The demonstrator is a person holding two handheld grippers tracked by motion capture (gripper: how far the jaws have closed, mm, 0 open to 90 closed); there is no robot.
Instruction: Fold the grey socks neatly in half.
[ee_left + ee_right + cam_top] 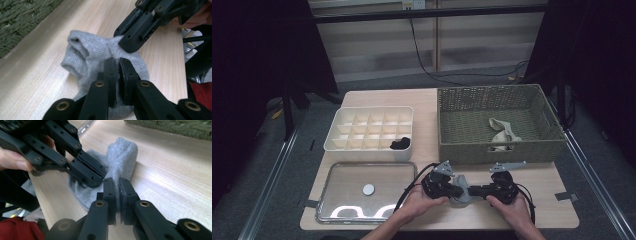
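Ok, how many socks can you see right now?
3: a grey knitted sock on the wooden table between both tongs, a beige sock in the green woven basket, a black one in the white divider box. Others may be hidden.

Wooden table [427, 107], wicker basket [499, 150], divided box [369, 129], tray [364, 192], grey sock [460, 195]

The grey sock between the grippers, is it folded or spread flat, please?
Folded: the grey sock is bunched into thick ridges on the table, pinched by both grippers.

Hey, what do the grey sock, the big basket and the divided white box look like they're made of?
Grey sock: soft knit fabric, fine ribbed stitches showing. Basket: woven fibre, maybe rope or seagrass, matte olive green. Divided box: probably plastic, smooth matte off-white walls.
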